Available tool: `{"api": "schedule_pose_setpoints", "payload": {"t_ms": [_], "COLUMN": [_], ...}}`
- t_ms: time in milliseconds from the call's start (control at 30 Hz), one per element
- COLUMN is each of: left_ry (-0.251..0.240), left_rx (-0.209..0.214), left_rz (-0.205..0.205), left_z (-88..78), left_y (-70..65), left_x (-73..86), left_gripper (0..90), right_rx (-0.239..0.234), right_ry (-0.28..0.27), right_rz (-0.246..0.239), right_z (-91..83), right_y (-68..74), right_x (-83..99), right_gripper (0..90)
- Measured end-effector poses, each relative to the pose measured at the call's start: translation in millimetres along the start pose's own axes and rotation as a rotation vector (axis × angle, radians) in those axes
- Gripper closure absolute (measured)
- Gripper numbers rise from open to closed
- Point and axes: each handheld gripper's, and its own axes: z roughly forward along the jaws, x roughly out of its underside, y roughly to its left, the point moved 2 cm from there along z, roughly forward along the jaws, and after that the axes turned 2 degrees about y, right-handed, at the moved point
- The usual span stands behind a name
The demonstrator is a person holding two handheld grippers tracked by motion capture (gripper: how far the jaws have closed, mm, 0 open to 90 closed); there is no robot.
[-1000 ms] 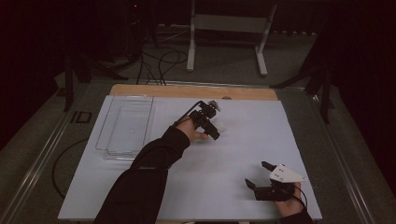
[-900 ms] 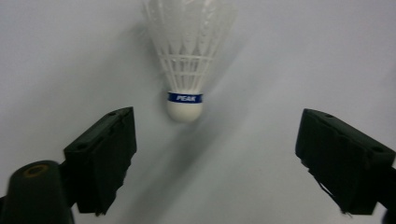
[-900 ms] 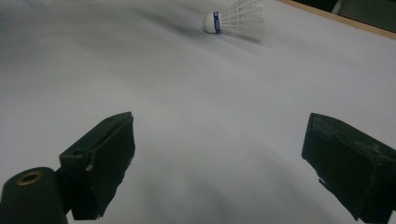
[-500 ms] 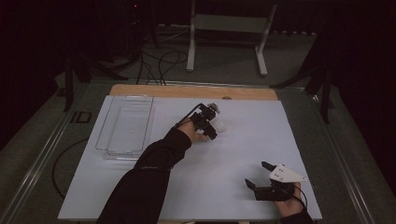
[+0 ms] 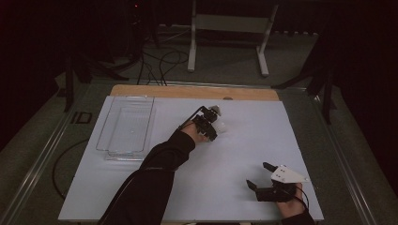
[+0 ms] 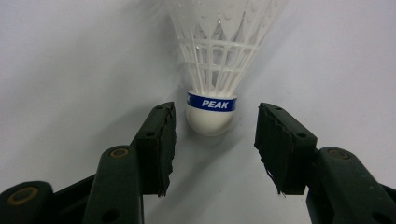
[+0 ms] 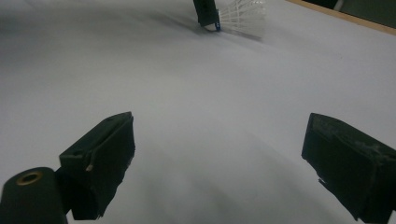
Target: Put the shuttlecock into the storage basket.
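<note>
Between the left gripper's (image 6: 212,135) spread, just-closing jaws lies the shuttlecock (image 6: 212,70), cork toward them, touching neither pad, on the counter (image 5: 244,140).

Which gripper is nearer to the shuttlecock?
Left. The left gripper has the shuttlecock between its closing jaws, not yet touching. The right gripper rests far off, near the table's front edge.

On the table (image 5: 141,197), the tray (image 5: 126,125) lies at about nine o'clock from centre. The shuttlecock (image 5: 219,125) lies near the middle, its cork end between the left gripper (image 5: 213,123) jaws. The right gripper (image 5: 259,176) sits at five o'clock, well apart.
</note>
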Motion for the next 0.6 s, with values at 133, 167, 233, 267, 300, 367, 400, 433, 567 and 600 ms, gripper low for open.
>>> {"api": "schedule_pose_setpoints", "payload": {"t_ms": [133,167,233,267,300,367,400,433,567,600], "left_ry": [-0.007,-0.007,-0.004,-0.002,-0.002,0.0,0.002,0.005,0.002,0.004], "left_rx": [0.005,0.005,-0.001,0.002,0.002,0.004,-0.002,-0.008,-0.003,-0.002], "left_rz": [-0.001,-0.001,0.001,0.003,0.003,0.002,0.0,0.004,-0.013,-0.01], "left_z": [3.2,3.2,4.6,6.1,6.1,7.6,8.4,8.6,9.4,9.4], "left_y": [-0.4,-0.4,-1.0,-1.2,-1.2,-1.5,-1.1,-0.5,2.4,2.7], "left_x": [-0.8,-0.8,-1.2,-1.5,-1.5,-1.7,-1.5,-1.5,-0.9,-0.9], "left_gripper": [52.7,53.8,55.2,56.3,56.5,57.6,59.1,59.1,64.7,64.9], "right_rx": [0.001,0.001,-0.001,-0.001,-0.001,0.0,-0.001,-0.001,0.0,0.0], "right_ry": [0.001,0.001,0.0,0.0,0.0,0.001,0.0,0.0,0.001,0.0], "right_rz": [-0.004,-0.004,-0.002,-0.001,-0.001,0.0,0.0,0.0,0.001,0.0], "right_z": [0.3,0.3,0.2,0.1,0.1,0.0,-0.1,-0.1,-0.2,-0.1], "right_y": [0.0,0.0,0.2,0.0,0.0,-0.1,0.0,0.0,0.0,-0.2], "right_x": [0.0,0.0,-0.1,0.0,0.0,0.0,-0.1,-0.1,0.0,0.0], "right_gripper": [9.5,9.5,9.5,9.5,9.5,9.5,9.5,9.5,9.5,9.5]}}
